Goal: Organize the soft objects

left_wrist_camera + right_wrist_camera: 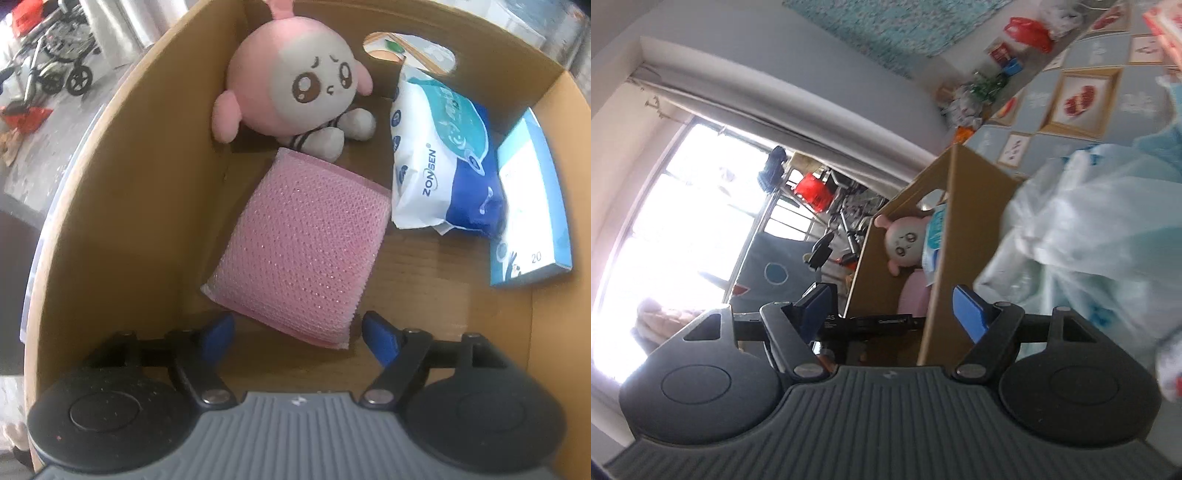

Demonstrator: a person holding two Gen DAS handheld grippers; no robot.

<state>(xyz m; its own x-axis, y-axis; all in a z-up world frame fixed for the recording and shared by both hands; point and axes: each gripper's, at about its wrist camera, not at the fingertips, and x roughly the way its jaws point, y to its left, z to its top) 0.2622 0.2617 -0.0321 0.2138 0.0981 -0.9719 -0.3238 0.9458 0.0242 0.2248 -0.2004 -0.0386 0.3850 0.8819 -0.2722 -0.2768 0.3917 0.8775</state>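
In the left wrist view a cardboard box (122, 206) holds a pink and white plush doll (295, 88) at the back, a pink mesh sponge (303, 240) in the middle, a white and blue Zonsen wipes pack (439, 158) and a light blue flat box (532, 210) at the right. My left gripper (299, 334) is open inside the box, its blue fingers on either side of the sponge's near edge, holding nothing. My right gripper (892, 306) is open and empty outside the box (964, 229), tilted sideways. The doll (905, 240) and sponge (914, 293) show there too.
A crumpled translucent plastic bag (1089, 229) lies right of the box on a patterned tablecloth (1078, 99). Behind are a bright window (683, 206), a curtain, a red basket (812, 190) and a folded wheelchair (62, 62) on the floor.
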